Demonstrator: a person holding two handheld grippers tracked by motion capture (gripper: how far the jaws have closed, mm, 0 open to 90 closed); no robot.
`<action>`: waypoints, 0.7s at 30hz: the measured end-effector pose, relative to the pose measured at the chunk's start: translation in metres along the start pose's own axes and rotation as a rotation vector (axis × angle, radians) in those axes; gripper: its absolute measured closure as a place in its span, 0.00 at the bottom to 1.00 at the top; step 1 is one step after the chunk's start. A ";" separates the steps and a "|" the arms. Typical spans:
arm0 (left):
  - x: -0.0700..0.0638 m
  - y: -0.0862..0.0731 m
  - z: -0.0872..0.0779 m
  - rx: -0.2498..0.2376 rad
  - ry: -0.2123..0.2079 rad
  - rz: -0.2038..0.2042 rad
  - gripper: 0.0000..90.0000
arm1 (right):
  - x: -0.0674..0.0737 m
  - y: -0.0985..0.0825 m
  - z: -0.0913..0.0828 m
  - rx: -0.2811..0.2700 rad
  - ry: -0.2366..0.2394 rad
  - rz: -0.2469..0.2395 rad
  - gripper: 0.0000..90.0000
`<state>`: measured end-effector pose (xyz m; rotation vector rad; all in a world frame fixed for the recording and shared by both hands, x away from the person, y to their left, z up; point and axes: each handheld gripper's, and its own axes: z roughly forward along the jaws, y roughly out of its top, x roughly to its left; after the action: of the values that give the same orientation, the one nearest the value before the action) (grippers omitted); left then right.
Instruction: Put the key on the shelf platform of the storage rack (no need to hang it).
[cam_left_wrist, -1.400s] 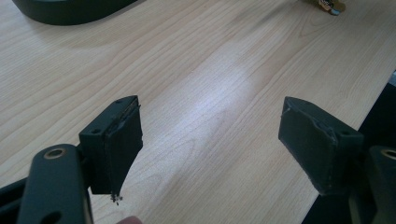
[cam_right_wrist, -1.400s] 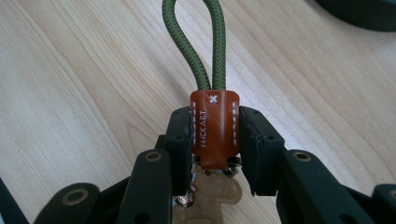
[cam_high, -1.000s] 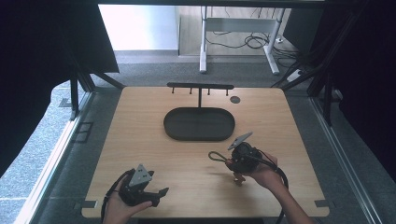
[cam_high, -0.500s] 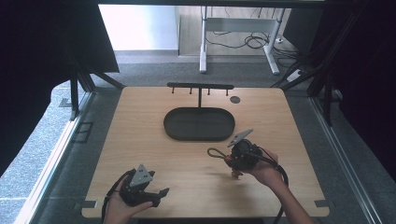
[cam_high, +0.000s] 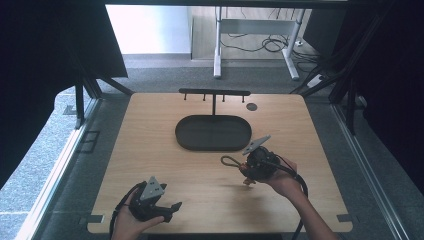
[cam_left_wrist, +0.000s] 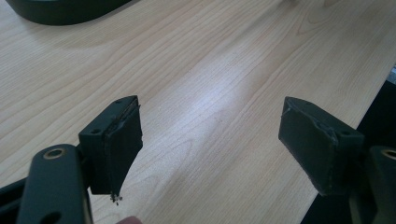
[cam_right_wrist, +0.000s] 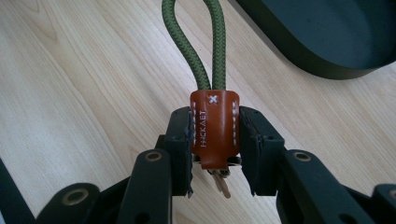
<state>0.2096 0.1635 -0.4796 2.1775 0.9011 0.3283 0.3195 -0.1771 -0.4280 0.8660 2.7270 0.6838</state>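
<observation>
Right gripper (cam_right_wrist: 215, 140) is clamping the leather tab (cam_right_wrist: 215, 133) at lower centre, leaving its cord loop (cam_right_wrist: 194, 42) free for hanging; left gripper (cam_left_wrist: 210, 144) is idling, jaws apart

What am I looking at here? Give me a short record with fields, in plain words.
Held item: key fob, brown leather tab on a green cord loop
Holder: right hand-held gripper, shut on the leather tab
Other tool: left hand-held gripper, open, nothing between its jaws
Nearby: dark oval tray, with a hook rack behind it
Surface: wooden table
</observation>
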 end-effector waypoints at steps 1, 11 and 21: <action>0.000 0.000 0.000 0.000 0.000 0.000 0.24 | 0.000 0.000 0.000 0.000 0.000 0.000 0.74; -0.001 0.000 0.002 0.008 -0.002 0.000 0.25 | -0.001 0.004 -0.003 -0.014 -0.005 -0.005 0.74; -0.002 -0.001 0.006 0.016 -0.003 0.003 0.24 | -0.002 0.006 -0.003 -0.015 -0.008 -0.005 0.74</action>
<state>0.2105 0.1595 -0.4838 2.1935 0.9011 0.3206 0.3233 -0.1746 -0.4226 0.8567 2.7127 0.6967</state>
